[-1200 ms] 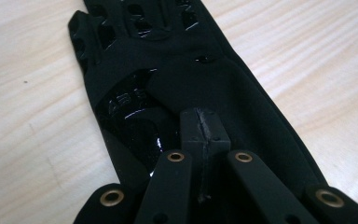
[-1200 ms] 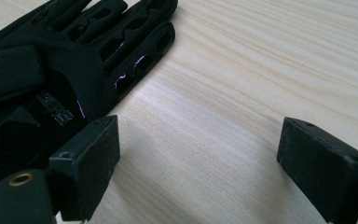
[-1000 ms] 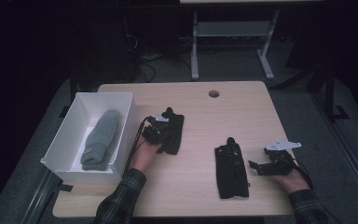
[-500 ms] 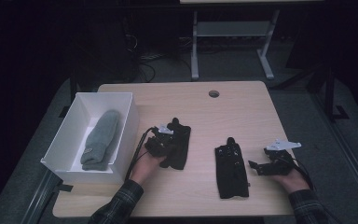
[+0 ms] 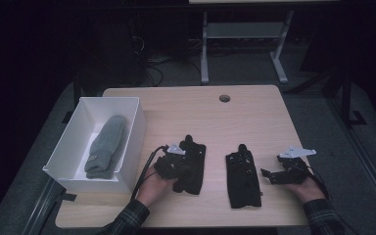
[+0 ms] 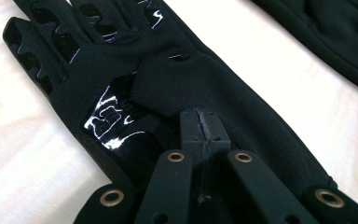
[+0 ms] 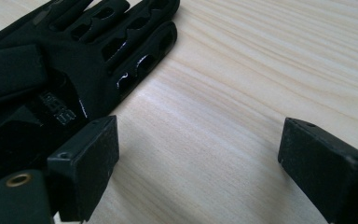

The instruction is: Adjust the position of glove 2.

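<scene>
Two black gloves lie on the table (image 5: 254, 105), side by side but apart, each with its long axis running toward and away from the person, fingers pointing away. The left gripper (image 5: 175, 161) sits on the left glove (image 5: 192, 166); in the left gripper view its jaws are pressed together, tips meeting on the glove's palm fabric (image 6: 186, 84), and appear to pinch it, though how much cloth is caught cannot be told. The right gripper (image 5: 279, 172) rests low on the table just right of the right glove (image 5: 243, 176), jaws wide apart and empty; in the right gripper view the glove (image 7: 51, 70) lies beside its left jaw with bare wood between the jaws. Judgement: the right gripper is nearer the right glove and would need to shift sideways toward it to grasp. Glossy grip print shows on both palms; lettering on the right glove is present but not legible. A white box (image 5: 134, 127) at the table's left edge holds a grey glove or mitten (image 5: 105, 144) bearing a small unreadable tag.
</scene>
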Tool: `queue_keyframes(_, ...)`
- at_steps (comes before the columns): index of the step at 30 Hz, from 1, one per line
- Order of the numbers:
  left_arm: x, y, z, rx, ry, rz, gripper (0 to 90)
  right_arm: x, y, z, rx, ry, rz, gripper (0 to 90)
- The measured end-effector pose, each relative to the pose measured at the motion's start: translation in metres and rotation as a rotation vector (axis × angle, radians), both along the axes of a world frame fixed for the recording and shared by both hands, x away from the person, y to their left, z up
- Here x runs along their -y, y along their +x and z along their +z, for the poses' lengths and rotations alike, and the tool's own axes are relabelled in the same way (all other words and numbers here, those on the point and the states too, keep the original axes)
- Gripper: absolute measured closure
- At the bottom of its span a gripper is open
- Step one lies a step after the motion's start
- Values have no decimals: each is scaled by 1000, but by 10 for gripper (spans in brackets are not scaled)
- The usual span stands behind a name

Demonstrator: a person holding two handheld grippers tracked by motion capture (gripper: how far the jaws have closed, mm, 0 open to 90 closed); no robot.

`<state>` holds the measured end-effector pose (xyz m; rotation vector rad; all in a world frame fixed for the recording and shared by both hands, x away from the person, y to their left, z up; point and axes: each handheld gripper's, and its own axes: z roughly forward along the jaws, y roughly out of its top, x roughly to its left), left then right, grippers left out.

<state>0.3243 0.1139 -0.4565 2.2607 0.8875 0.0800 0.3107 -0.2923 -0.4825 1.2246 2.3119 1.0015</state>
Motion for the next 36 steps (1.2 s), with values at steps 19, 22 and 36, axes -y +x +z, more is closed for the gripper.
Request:
queue_keyframes(19, -20, 15, 9, 90, 20, 119, 639, -1, 0, 0, -2, -2, 11, 102)
queue_keyframes(22, -21, 17, 6, 84, 42, 127, 632, -1, 0, 0, -2, -1, 10, 102)
queue_keyframes(36, -18, 17, -2, 40, 44, 123, 864, -2, -1, 7, -34, 1, 41, 289)
